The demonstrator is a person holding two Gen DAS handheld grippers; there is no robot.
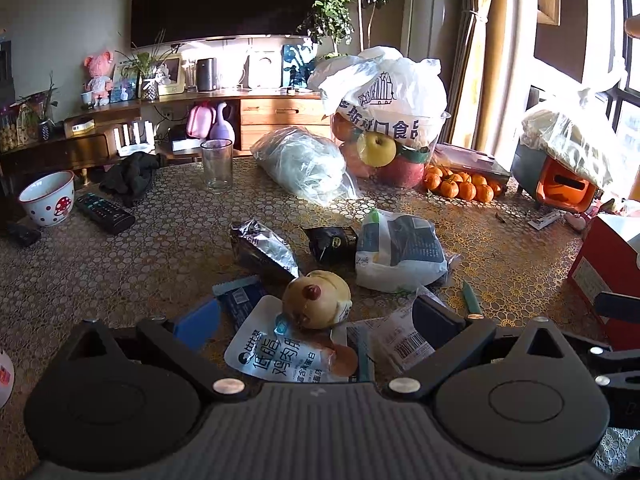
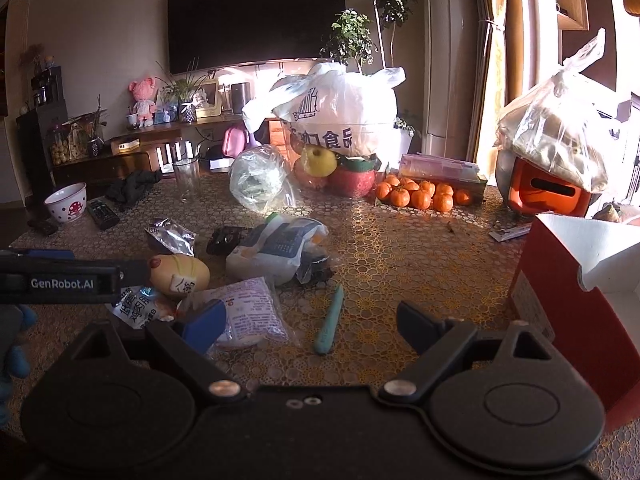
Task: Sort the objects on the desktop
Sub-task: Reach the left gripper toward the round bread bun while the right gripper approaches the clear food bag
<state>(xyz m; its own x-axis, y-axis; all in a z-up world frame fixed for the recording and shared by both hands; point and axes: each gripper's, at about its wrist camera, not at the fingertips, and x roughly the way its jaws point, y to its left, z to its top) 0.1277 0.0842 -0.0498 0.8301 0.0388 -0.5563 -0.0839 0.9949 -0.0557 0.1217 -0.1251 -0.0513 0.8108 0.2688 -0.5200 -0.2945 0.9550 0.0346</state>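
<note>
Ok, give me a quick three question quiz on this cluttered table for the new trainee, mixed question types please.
1. True or false: the left gripper is shut on the yellow toy.
2. Multiple choice: the green pen lies A) inside the red box, B) flat on the table between the right gripper's fingers, C) in the glass.
3. Fill in: the pile of small fruit beside the big fruit bowl is ______.

Key
1. False: both fingers stand wide apart, with the toy ahead between them.
2. B
3. Tangerines
</note>
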